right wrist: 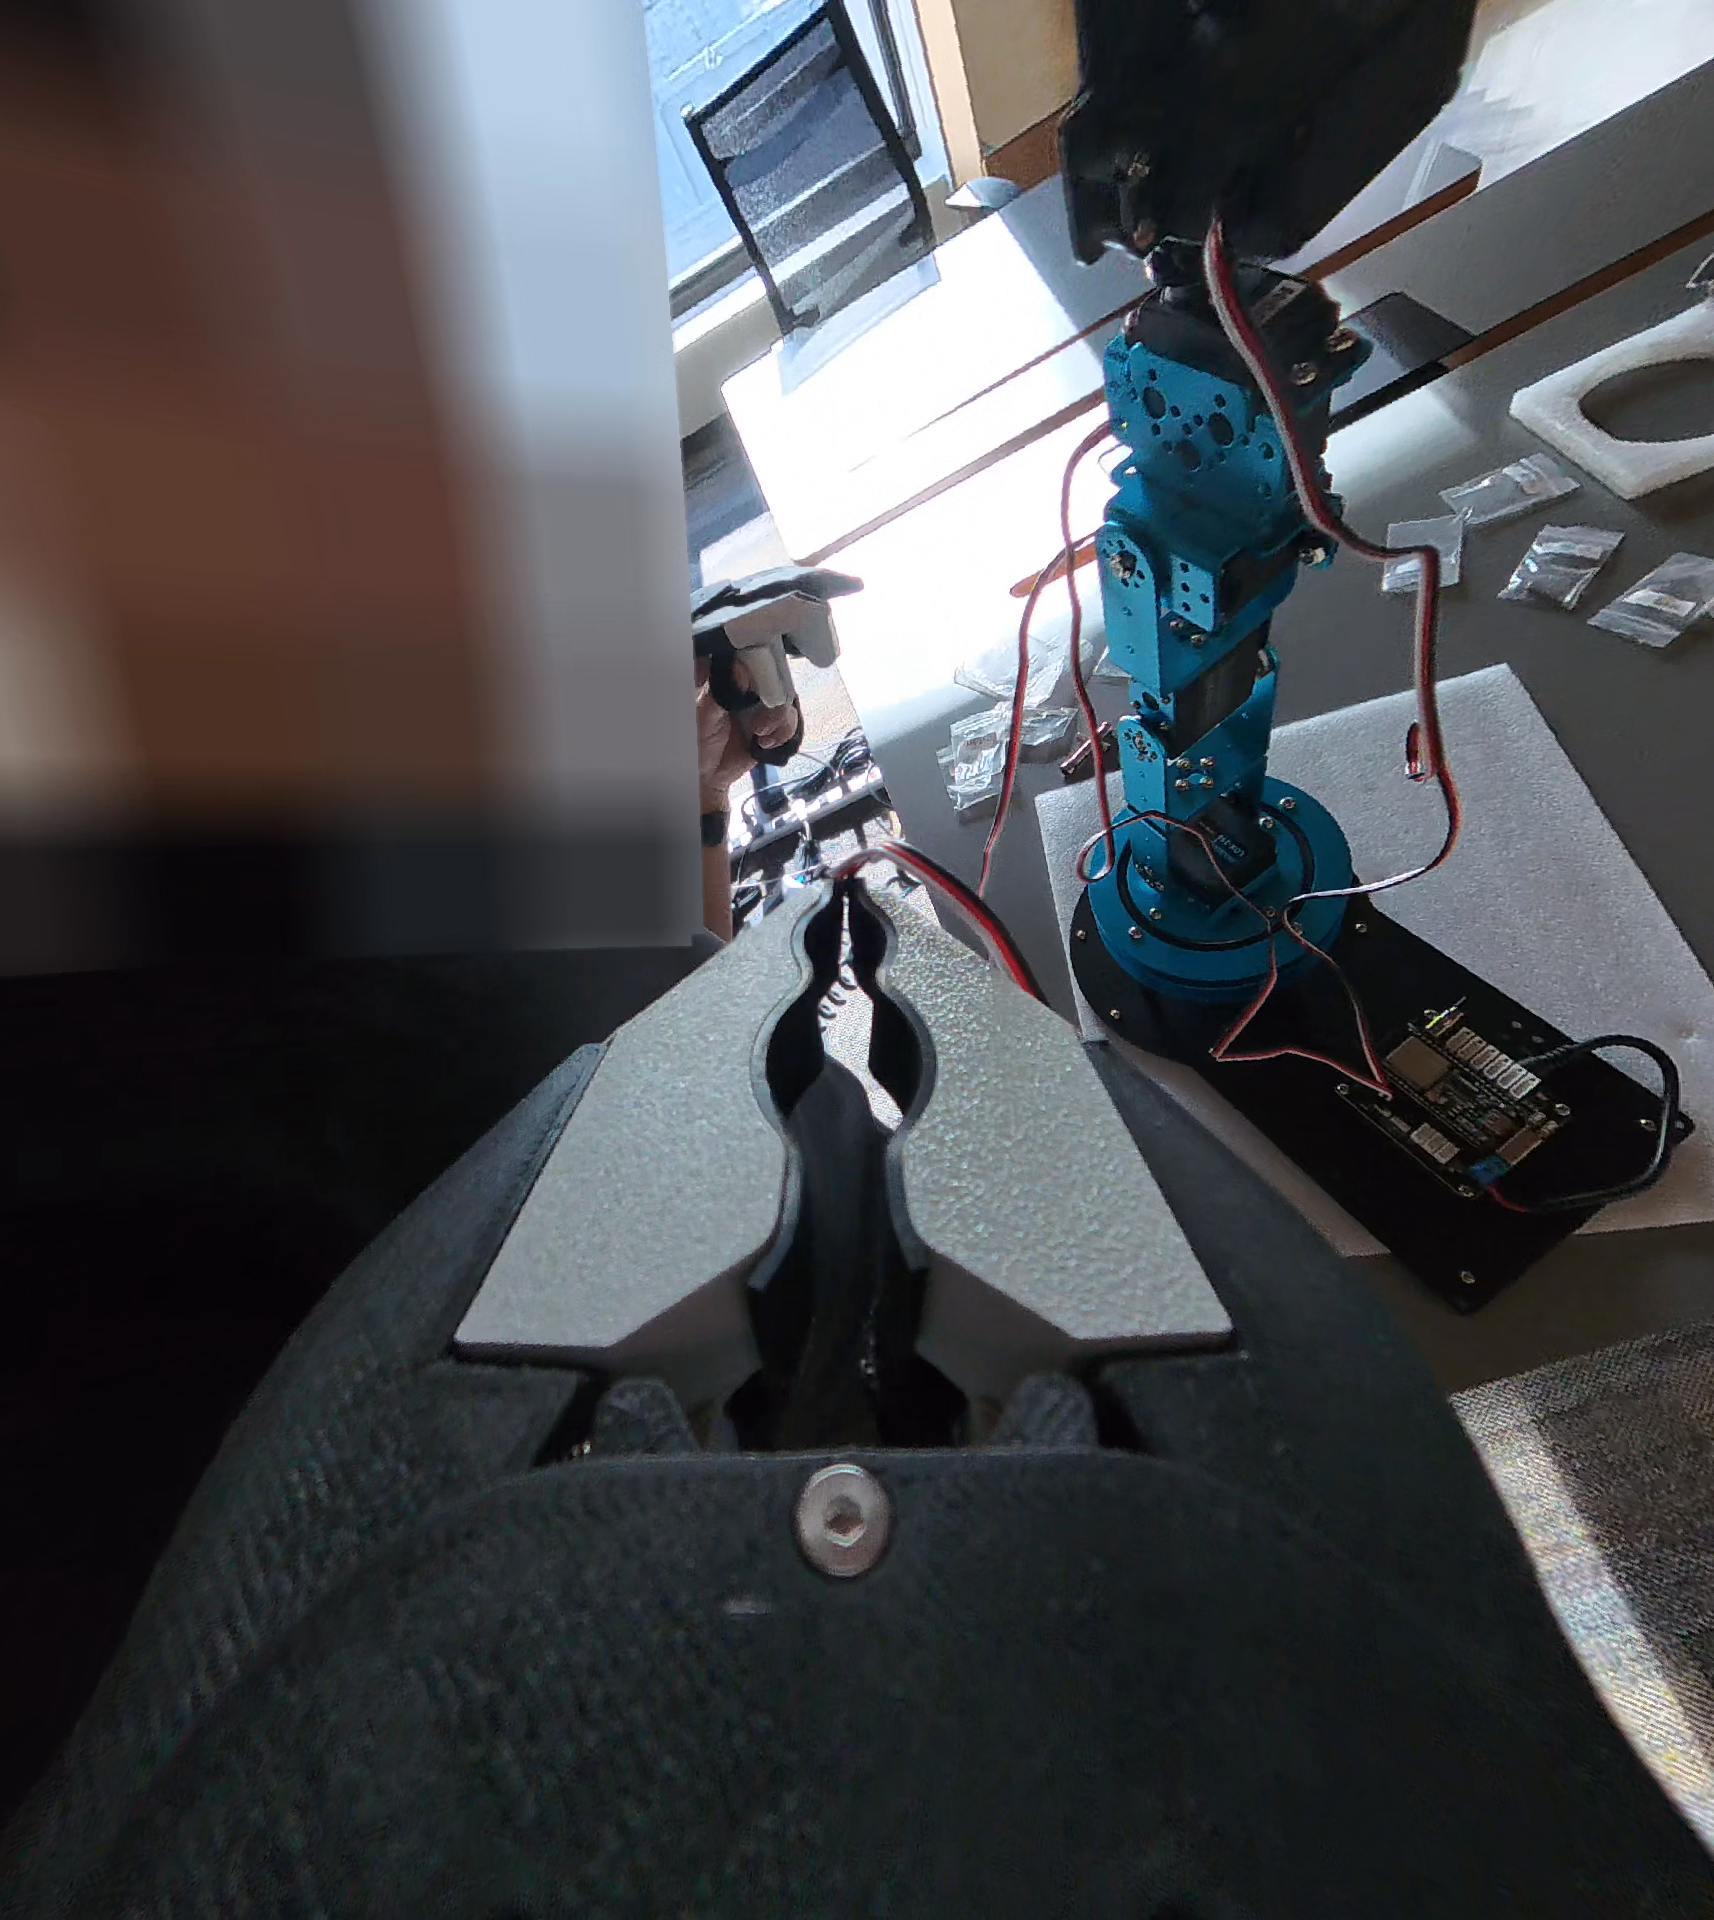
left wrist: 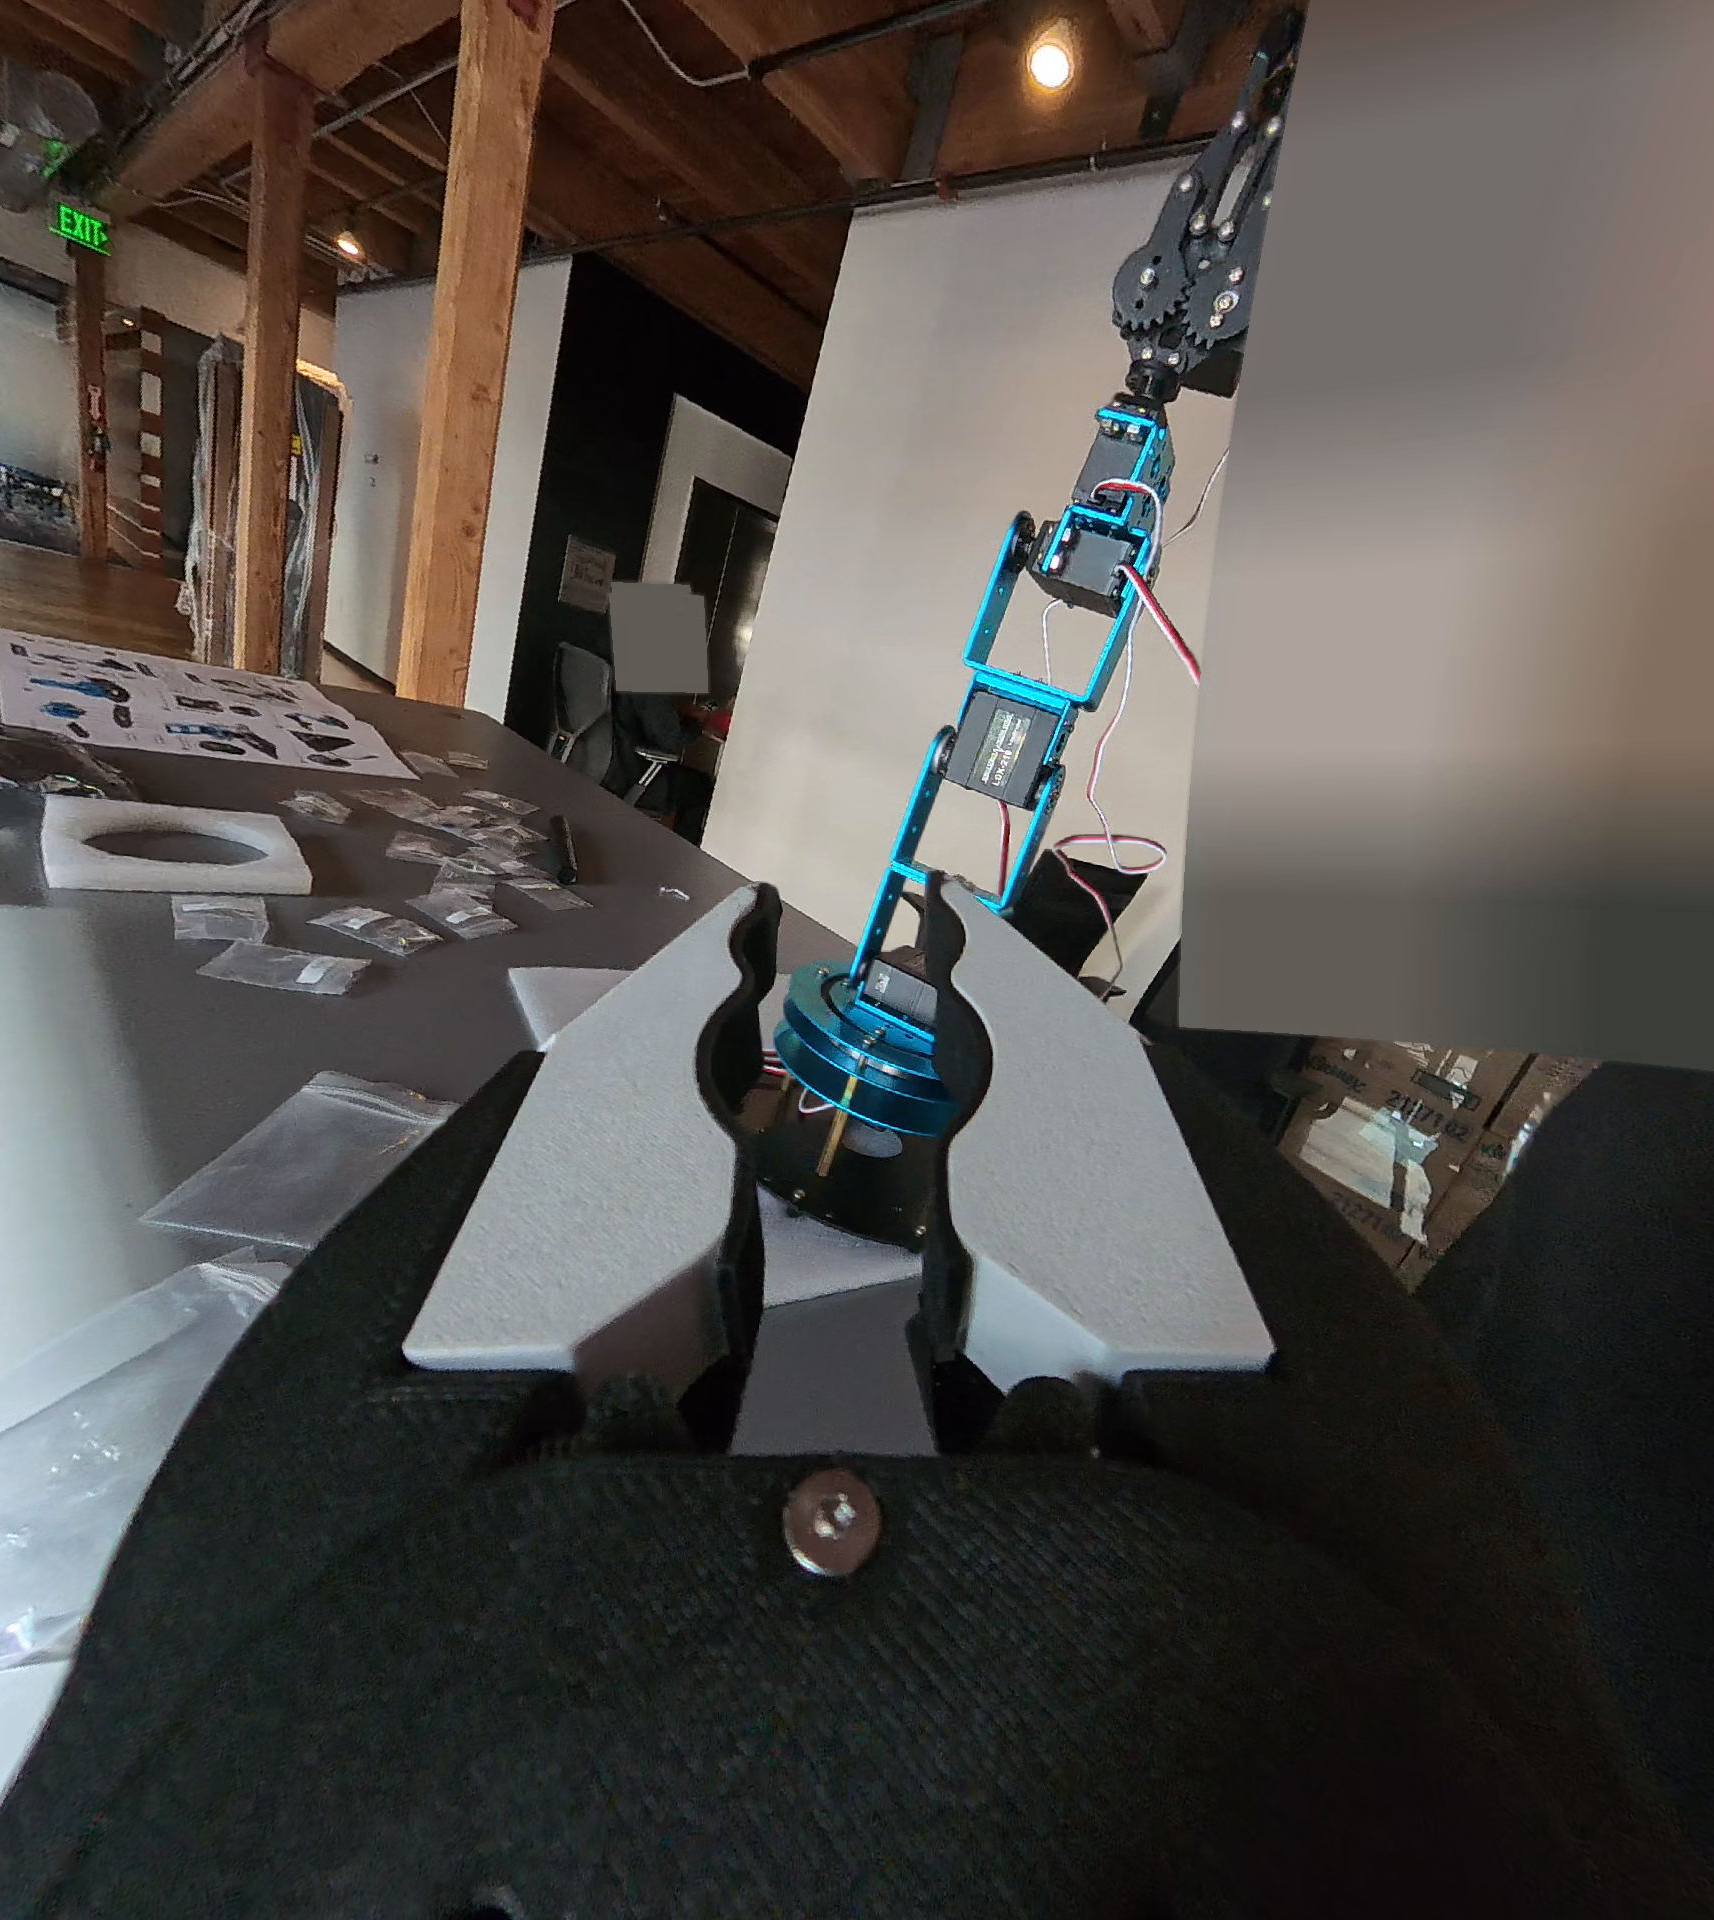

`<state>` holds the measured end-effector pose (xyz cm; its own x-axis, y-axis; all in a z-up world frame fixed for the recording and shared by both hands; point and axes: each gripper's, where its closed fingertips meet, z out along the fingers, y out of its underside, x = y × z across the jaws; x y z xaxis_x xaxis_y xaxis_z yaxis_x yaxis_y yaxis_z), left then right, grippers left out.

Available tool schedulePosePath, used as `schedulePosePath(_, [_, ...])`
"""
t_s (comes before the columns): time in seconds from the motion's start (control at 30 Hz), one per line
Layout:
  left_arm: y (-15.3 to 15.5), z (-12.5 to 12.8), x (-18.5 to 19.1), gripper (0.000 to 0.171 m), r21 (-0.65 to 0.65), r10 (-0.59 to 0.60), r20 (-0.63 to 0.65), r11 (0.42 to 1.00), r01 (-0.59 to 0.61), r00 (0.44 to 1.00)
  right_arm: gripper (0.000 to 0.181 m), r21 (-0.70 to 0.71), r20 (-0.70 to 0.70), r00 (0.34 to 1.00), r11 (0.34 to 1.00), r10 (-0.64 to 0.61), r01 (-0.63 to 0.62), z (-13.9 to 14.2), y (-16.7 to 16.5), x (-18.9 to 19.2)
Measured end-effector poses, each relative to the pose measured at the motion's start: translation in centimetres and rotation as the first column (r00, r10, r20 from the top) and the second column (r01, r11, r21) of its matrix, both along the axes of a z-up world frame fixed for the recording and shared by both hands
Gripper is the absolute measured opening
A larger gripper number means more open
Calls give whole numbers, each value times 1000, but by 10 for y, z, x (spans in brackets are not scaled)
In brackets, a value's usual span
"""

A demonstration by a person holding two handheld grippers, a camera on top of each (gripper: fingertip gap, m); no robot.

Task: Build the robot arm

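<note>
A small blue metal robot arm [left wrist: 1019, 644] stands upright on a round blue base [left wrist: 858, 1070], with a black claw [left wrist: 1191, 281] on top. My left gripper [left wrist: 853, 904] is open and empty, its fingertips either side of the arm's lower bracket, close in front of it. In the right wrist view the arm [right wrist: 1206, 582] stands on a black baseplate [right wrist: 1580, 1226] with a control board [right wrist: 1466, 1101]. My right gripper [right wrist: 845, 902] is shut on the end of a red, white and black servo cable [right wrist: 946, 894]. The left gripper also shows farther off in the right wrist view [right wrist: 775, 623], held by a hand.
A white foam sheet [right wrist: 1559, 831] lies under the baseplate on a grey table [left wrist: 136, 997]. Several small plastic bags [left wrist: 344, 925], a foam frame [left wrist: 172, 847], a printed sheet [left wrist: 188, 707] and a black pen [left wrist: 562, 847] lie around. Loose servo cables [right wrist: 1424, 644] hang off the arm. Cardboard boxes [left wrist: 1404, 1143] sit beyond the edge. The tips of one gripper are about 35 centimeters away from the tips of the other. To reach the black baseplate [right wrist: 1580, 1226] in a straight line is about 40 centimeters for my right fingers, about 45 centimeters for my left.
</note>
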<state>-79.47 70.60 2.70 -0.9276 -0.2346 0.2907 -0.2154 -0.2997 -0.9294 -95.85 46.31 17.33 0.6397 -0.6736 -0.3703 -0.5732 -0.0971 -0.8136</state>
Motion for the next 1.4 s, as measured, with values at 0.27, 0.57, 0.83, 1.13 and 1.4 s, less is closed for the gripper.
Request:
schedulePosePath(0.27, [0,-11,7,27,31,-31,-14,999,31,999,1,8,-26,999,999,-37,37,-6,5,-1])
schedulePosePath(0.57, [-47,4,-31,26,61,-71,-42,995,74,997,1,25,-24,980,980,196,-195,-21,1,-25])
schedulePosePath(0.83, [-128,11,-78,23,214,92,-49,974,-79,995,2,129,-20,787,782,617,-610,-61,-52,-62])
schedulePosePath(1.13, [-226,-3,-135,41,55,389,-236,920,-387,891,2,237,-49,396,396,917,-887,-107,-143,-102])
schedulePosePath(1.4, [-293,0,-156,43,-14,323,-342,937,-349,882,2,205,-1,215,211,977,-956,-115,-179,-105])
